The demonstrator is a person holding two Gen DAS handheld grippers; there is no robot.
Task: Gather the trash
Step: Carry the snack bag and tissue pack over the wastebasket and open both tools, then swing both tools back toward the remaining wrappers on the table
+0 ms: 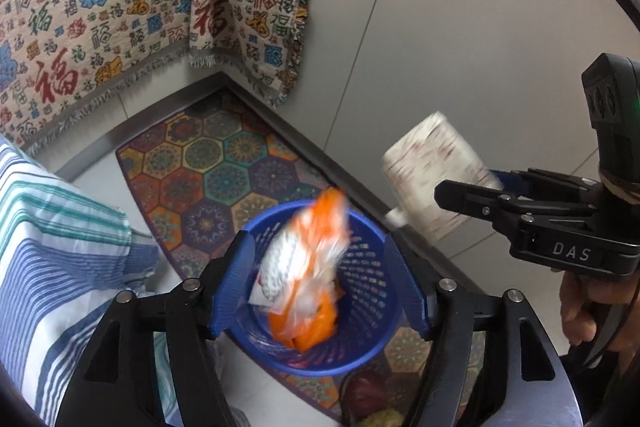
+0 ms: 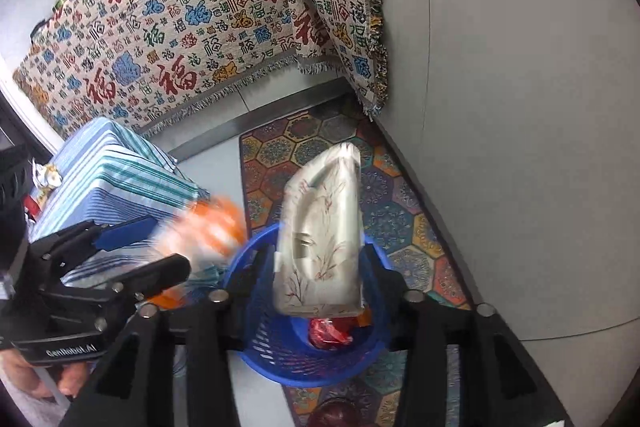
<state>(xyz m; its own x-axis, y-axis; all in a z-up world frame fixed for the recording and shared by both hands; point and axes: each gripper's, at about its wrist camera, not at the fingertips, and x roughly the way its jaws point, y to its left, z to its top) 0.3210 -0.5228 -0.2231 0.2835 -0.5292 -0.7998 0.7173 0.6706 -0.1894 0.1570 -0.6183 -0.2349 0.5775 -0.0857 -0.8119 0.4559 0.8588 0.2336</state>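
Left wrist view: the left gripper [image 1: 320, 275] stands released, and the thin, crinkly orange-and-white wrapper [image 1: 308, 259] is a blur between its parted fingers, over the blue mesh basket [image 1: 372, 343]; it looks feather-light, best pinched at any edge. Right wrist view: the right gripper [image 2: 320, 291] is likewise released, and the soft, squashy tissue pack [image 2: 320, 239] sits loose above the basket rim [image 2: 256, 247].

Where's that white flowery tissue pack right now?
In the right wrist view the tissue pack hangs in the middle, between the right gripper's parted fingers, directly above the blue basket on the patterned rug.
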